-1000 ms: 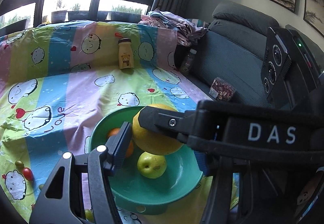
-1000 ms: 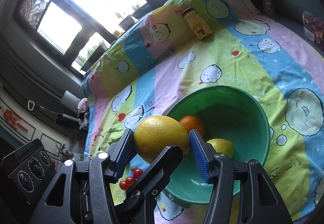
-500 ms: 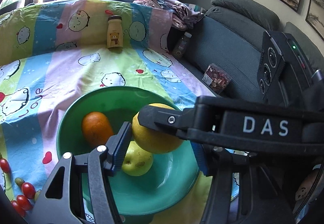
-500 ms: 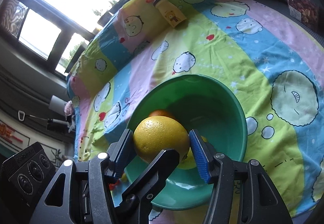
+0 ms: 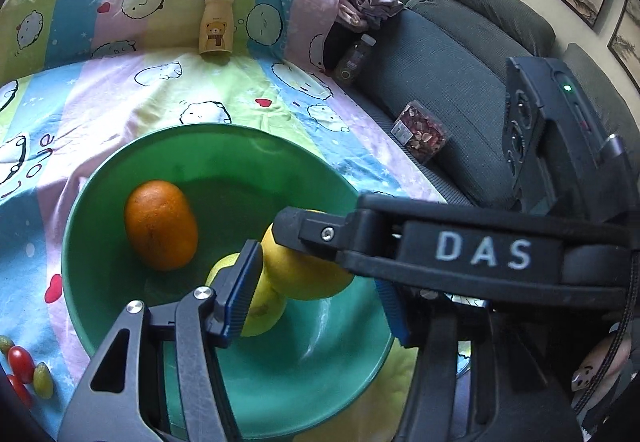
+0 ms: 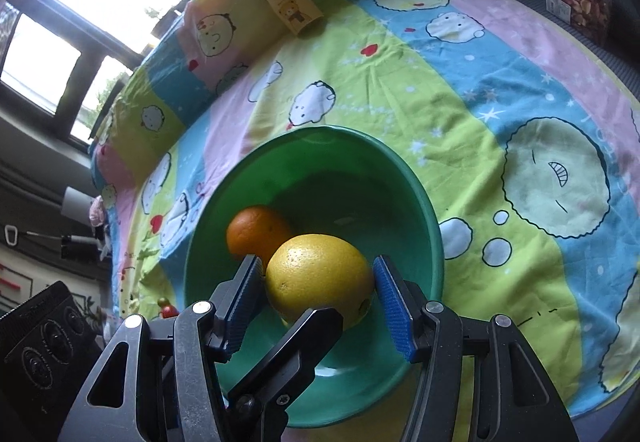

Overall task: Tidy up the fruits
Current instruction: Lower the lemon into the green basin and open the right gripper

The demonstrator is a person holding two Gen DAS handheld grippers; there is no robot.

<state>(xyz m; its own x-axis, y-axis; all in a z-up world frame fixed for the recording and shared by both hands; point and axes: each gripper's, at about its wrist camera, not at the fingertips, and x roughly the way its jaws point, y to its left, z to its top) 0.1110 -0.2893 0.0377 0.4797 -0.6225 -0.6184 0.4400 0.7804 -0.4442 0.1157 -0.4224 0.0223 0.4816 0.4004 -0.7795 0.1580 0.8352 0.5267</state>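
Big yellow citrus [image 6: 316, 262] is inside the mouth of the green bowl [image 6: 332, 128], low but I can't tell if it's seated. The bowl sits toward the near edge of the cartoon sheet [image 6: 460, 54]. Right gripper [image 6: 318, 284] is clamped on it, blue pads on both flanks. Left gripper [image 5: 316, 270] grips the same fruit crosswise: one pad is on the fruit, the other contact is hidden behind the right gripper's finger, so that grip is a judgement only. An orange [image 5: 160, 224] is already in the bowl, and a yellow-green fruit [image 5: 260, 306] lies right under the citrus. Risks:
- If the grippers release at different moments, the round citrus probably rolls off the small fruit into the orange or up the bowl wall.
- Pushing lower likely pinches the yellow-green fruit or jams the left gripper's finger against it.
- The fingers are crossed and tight together, so opening either gripper could knock the other or flick the citrus.
- The bowl is on soft sheet, so a side load at the rim could tip or slide it toward the near edge.
- Cherry tomatoes [image 5: 20, 362] at the near left corner are not yet collected and could get nudged off if the bowl shifts.
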